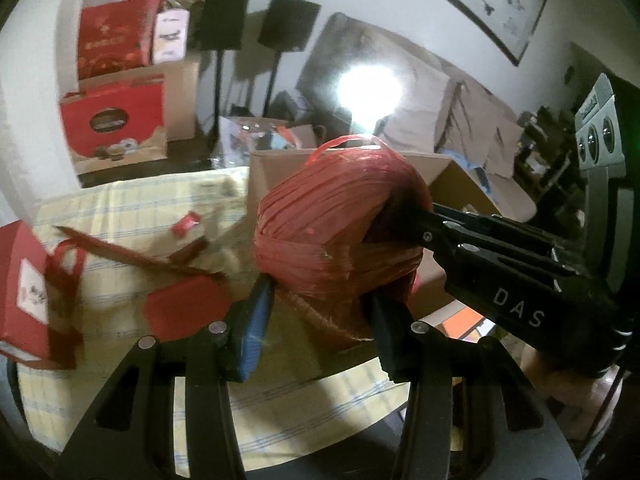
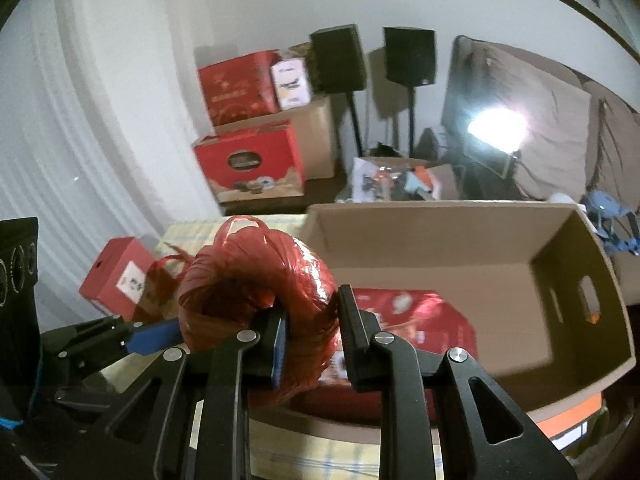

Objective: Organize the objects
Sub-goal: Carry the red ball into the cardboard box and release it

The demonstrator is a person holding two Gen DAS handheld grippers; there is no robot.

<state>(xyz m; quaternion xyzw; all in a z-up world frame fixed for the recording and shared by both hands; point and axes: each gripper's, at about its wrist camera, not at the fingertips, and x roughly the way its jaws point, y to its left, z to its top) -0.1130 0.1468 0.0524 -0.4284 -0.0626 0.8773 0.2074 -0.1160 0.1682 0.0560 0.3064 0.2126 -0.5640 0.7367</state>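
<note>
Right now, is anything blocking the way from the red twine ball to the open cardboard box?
Nothing visible does. The red ball of plastic twine, held by both grippers, hangs just beside the open brown cardboard box. Only its near wall lies between them. A flat red package lies inside, with bare floor beside it.

The only lettering that can be read is "DAS", in pale capitals on the black body of the right gripper [image 1: 404, 216], seen in the left wrist view where it reaches in from the right edge. The red gift boxes [image 1: 114, 36] stacked against the far wall carry gold printing, and the red carton [image 1: 116, 120] below them has a dark oval label, but both are too blurred to read. The red box [image 1: 22, 288] at the left edge of the checked tablecloth [image 1: 140, 208] bears a white label whose print is also unreadable.
</note>
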